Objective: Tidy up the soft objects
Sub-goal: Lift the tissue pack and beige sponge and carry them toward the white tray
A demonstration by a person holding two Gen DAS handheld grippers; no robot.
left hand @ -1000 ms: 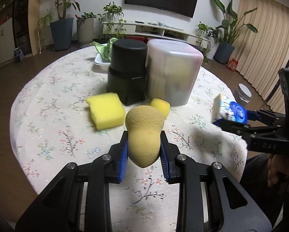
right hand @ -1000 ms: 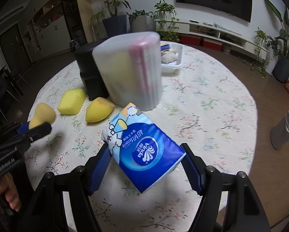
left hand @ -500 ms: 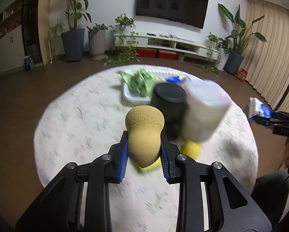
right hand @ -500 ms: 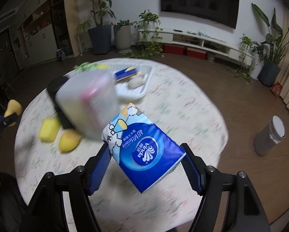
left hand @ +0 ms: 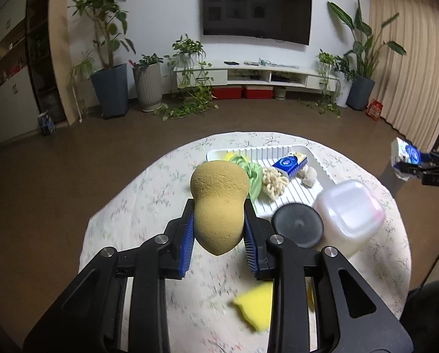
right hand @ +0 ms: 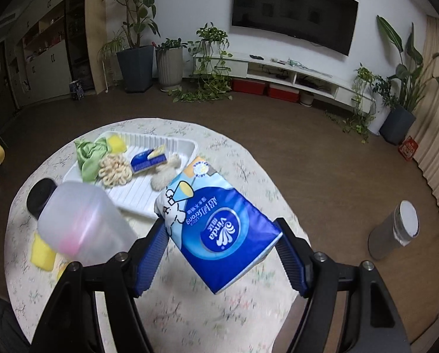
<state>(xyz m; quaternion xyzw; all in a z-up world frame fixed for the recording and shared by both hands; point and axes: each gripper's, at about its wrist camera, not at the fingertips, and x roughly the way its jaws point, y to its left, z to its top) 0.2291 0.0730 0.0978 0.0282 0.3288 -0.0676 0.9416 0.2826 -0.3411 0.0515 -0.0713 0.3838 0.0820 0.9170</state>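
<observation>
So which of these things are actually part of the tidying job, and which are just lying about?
Part of the job:
- tan sponge in the left gripper
- blue tissue pack in the right gripper
- white tray with a green cloth and other soft things
- yellow sponge on the table

Just lying about:
- black canister
- frosted plastic container
- potted plants, television

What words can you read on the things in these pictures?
"Vinda" on the blue tissue pack held in the right gripper, seen upside down.
"Ultra Strong" on the same pack, beside the logo.
Chinese characters on that pack: too small to read.
Print on the small blue pack in the white tray: too blurred to read.
White letters on the right gripper in the left wrist view: too small to read.
</observation>
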